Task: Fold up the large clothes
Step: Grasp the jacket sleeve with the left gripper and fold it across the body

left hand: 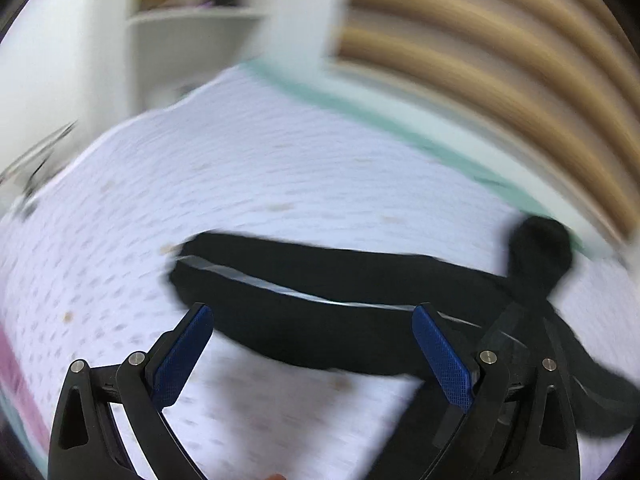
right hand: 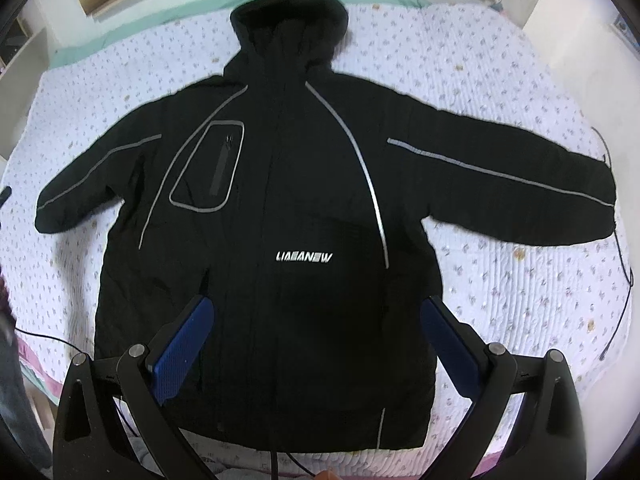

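A large black hooded jacket (right hand: 280, 200) with grey reflective piping lies face up and spread flat on a white flowered bedspread (right hand: 500, 80), hood at the far end, both sleeves stretched out sideways. My right gripper (right hand: 316, 316) is open and empty, hovering above the jacket's lower front. In the blurred left wrist view, my left gripper (left hand: 312, 320) is open and empty just above one outstretched sleeve (left hand: 304, 280) of the jacket, and the hood (left hand: 540, 248) shows at the right.
The bedspread (left hand: 280, 160) covers the whole bed. A wooden slatted headboard (left hand: 500, 60) and a green sheet edge (right hand: 140, 36) lie at the far side. White shelves (left hand: 192, 20) stand at the left. A thin black cable (right hand: 624, 264) runs along the bed's right edge.
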A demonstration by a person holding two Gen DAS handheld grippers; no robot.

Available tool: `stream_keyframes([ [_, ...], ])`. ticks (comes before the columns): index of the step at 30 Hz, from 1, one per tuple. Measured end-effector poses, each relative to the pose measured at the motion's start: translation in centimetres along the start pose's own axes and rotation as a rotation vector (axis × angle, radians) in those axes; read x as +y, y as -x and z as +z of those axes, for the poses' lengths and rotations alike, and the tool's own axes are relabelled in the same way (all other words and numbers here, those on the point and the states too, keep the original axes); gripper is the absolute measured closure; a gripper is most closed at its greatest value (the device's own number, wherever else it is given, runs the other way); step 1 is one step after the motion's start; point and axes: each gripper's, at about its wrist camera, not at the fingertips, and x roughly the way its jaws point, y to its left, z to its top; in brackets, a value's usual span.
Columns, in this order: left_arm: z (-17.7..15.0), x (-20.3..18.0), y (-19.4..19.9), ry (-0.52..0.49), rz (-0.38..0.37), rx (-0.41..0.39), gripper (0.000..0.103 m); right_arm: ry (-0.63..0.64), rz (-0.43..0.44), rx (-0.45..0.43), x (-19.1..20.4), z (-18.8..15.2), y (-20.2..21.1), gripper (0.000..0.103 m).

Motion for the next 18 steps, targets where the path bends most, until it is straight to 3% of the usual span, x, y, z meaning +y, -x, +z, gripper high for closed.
stream_keyframes([
  [2,0.8,4.3,-3.7,0.077,0.079,0.001,0.004,0.005,-0.008,0.023,0.3,0.3,-0.7,0.0],
  [5,1.5,9.2,-8.4,0.227,0.114,0.006,0.006,0.012,-0.036,0.048,0.7,1.0,-1.4,0.0],
  [7,1.1,11.6,-9.4,0.296,0.105,-0.005,0.006,0.014,-0.049,0.065,0.8,1.6,-2.1,0.0],
  [10,0.5,14.1,-13.4,0.422,0.102,0.059,0.009,0.006,-0.039,0.094,1.1,2.2,-3.1,0.0],
  [13,-0.3,15.4,-16.8,0.526,0.078,0.141,0.038,0.002,0.012,0.162,2.2,2.1,-4.7,0.0],
  [14,-0.4,15.6,-17.7,0.552,0.06,0.154,0.039,0.003,0.025,0.184,2.7,1.9,-5.2,0.0],
  [15,-0.3,15.6,-18.1,0.569,0.059,0.136,0.04,0.004,0.031,0.195,2.9,1.7,-5.5,0.0],
  [17,0.0,15.7,-18.4,0.596,0.016,0.109,0.061,0.013,0.036,0.227,3.6,1.3,-6.3,0.0],
  [18,0.1,15.7,-18.5,0.616,0.0,0.109,0.065,0.016,0.036,0.232,3.7,1.3,-6.6,0.0],
])
